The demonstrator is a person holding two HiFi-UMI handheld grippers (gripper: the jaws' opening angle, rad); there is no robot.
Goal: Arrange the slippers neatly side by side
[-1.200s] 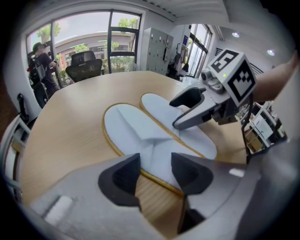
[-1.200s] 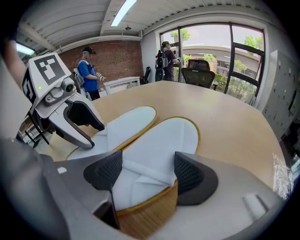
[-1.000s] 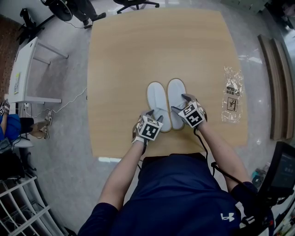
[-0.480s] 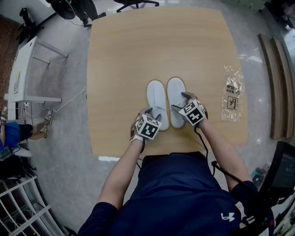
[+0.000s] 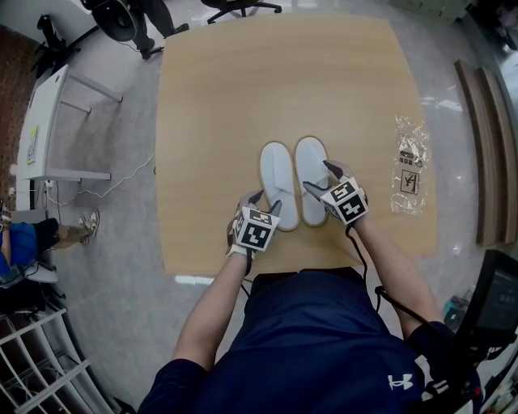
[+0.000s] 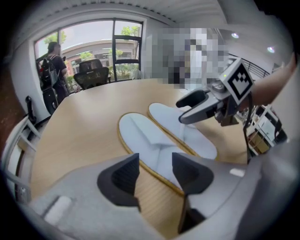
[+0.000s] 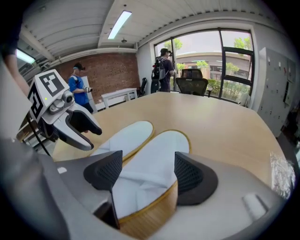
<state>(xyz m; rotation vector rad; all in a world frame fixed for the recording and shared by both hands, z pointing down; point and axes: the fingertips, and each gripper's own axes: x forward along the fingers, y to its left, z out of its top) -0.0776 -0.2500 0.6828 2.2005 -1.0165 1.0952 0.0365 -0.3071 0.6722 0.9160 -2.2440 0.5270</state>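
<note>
Two white slippers with tan edging lie side by side, toes away from me, on the wooden table point(image 5: 210, 121): the left slipper point(image 5: 278, 183) and the right slipper point(image 5: 310, 176). My left gripper point(image 5: 265, 207) hovers open at the left slipper's heel; in the left gripper view the left slipper point(image 6: 143, 136) lies just ahead of the empty jaws point(image 6: 157, 171). My right gripper point(image 5: 317, 181) is open over the right slipper's heel. In the right gripper view that right slipper point(image 7: 154, 159) lies between the spread jaws point(image 7: 147, 174), not clamped.
A clear plastic bag point(image 5: 407, 166) lies near the table's right edge. The near table edge is just behind both grippers. A white desk point(image 5: 48, 129) and office chairs point(image 5: 129, 20) stand on the floor to the left and beyond. People stand by the windows point(image 7: 164, 65).
My left gripper has drawn back a little toward me, off the left slipper's heel. The right gripper and both slippers have barely moved.
</note>
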